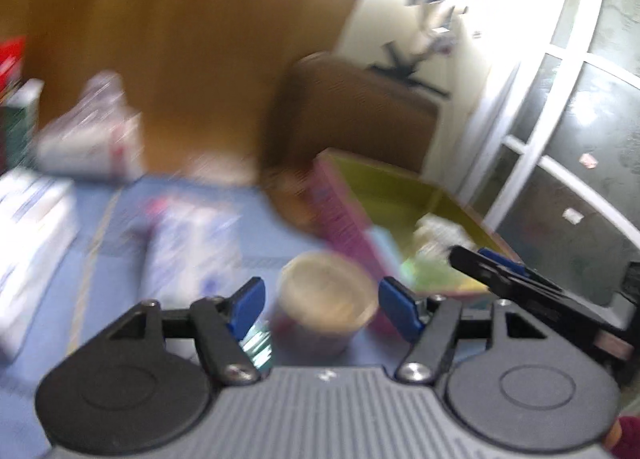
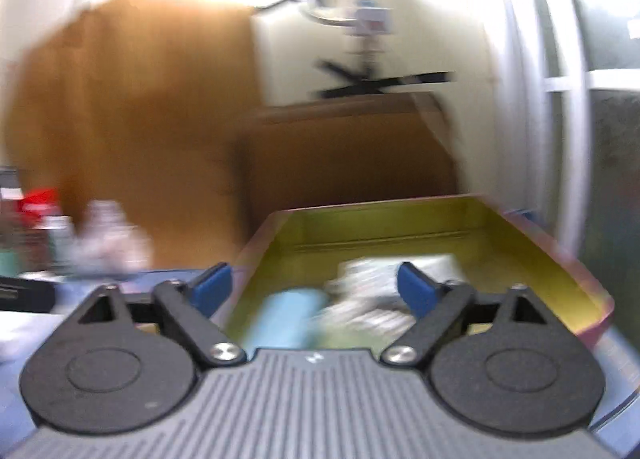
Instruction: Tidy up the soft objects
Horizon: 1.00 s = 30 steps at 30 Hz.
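Note:
Both views are motion-blurred. My left gripper (image 1: 322, 305) is open and empty above the blue table cloth (image 1: 272, 235), with a round tan-lidded cup (image 1: 326, 295) showing between its fingers. A white printed soft pack (image 1: 192, 247) lies left of it. A box with a yellow-green inside and pink walls (image 1: 404, 187) stands to the right; the right gripper (image 1: 504, 271) reaches over it. My right gripper (image 2: 314, 289) is open and empty over that box (image 2: 460, 227). Inside lie a light blue soft item (image 2: 288, 319) and white packs (image 2: 372, 291).
A clear plastic bag (image 1: 92, 131) and white boxes (image 1: 28, 243) sit at the table's left. A red item (image 2: 38, 199) stands at far left. A brown chair (image 1: 352, 119) and wooden panel (image 1: 180, 39) are behind. A window frame (image 1: 532, 131) is at right.

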Motion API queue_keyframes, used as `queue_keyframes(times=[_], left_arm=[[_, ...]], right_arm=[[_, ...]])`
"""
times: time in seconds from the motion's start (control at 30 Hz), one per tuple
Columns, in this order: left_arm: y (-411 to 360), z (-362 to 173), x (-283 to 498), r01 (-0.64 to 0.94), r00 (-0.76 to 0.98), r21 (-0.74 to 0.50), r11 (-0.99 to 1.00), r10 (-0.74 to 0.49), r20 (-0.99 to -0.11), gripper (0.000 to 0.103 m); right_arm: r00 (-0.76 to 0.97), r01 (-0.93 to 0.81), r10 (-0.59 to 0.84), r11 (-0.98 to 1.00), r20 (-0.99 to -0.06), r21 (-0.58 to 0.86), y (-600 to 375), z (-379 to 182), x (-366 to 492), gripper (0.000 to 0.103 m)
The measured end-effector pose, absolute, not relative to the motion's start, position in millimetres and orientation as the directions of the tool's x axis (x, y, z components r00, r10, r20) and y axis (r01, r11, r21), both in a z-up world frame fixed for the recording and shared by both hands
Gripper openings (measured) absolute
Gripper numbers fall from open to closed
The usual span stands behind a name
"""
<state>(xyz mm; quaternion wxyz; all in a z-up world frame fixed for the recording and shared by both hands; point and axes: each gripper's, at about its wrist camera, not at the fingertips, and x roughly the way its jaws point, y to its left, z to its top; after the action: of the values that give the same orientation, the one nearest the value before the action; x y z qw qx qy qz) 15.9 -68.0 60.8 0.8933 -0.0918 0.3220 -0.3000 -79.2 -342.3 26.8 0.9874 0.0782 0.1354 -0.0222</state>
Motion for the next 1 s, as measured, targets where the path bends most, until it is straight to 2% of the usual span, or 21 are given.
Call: queue_keyframes(times=[0.03,0.17,0.27,0.43,0.53,0.67,0.7,0.73,0.8,1.0], left_arm=[[-56,55,13,0.456,0.613,-0.369,0.810,-0.587,-0.530,0.063],[-4,36,8,0.357,0.634,-0.423,0.833,-0.549,-0.545,0.062],[22,24,12,0.303,0.629,-0.461,0.834,-0.538,-0.561,0.057],[46,15,11,0.262,0.629,-0.504,0.823,-0.542,-0.557,0.057],[52,13,10,0.259,0.629,-0.518,0.815,-0.549,-0.550,0.058],[56,11,4,0.248,0.636,-0.517,0.819,-0.540,-0.552,0.058],[57,10,3,0.242,0.637,-0.515,0.822,-0.535,-0.555,0.058],[58,9,2,0.236,0.641,-0.510,0.827,-0.527,-0.559,0.058],[58,7,1,0.224,0.646,-0.495,0.840,-0.508,-0.570,0.058],[50,3,-1,0.195,0.678,-0.375,0.906,-0.401,-0.617,0.061]], right_arm=[[0.962,0.005,0.039,0.987,-0.272,0.159,-331,23,-87,0.068],[0.918,-0.156,0.198,0.977,-0.343,0.148,-276,3,-99,0.067],[0.869,-0.267,0.292,0.956,-0.399,0.118,-237,-8,-93,0.067],[0.825,-0.361,0.325,0.933,-0.462,0.012,-186,-10,-64,0.068],[0.823,-0.375,0.283,0.922,-0.492,-0.097,-167,-12,-33,0.068],[0.783,-0.400,0.269,0.908,-0.561,-0.122,-150,-24,-4,0.067],[0.774,-0.407,0.271,0.905,-0.573,-0.121,-148,-27,-5,0.065],[0.749,-0.428,0.287,0.898,-0.597,-0.105,-147,-29,-6,0.056],[0.752,-0.432,0.296,0.896,-0.589,-0.100,-145,-30,-15,0.044],[0.756,-0.461,0.322,0.880,-0.569,-0.115,-138,-35,-55,0.042]])
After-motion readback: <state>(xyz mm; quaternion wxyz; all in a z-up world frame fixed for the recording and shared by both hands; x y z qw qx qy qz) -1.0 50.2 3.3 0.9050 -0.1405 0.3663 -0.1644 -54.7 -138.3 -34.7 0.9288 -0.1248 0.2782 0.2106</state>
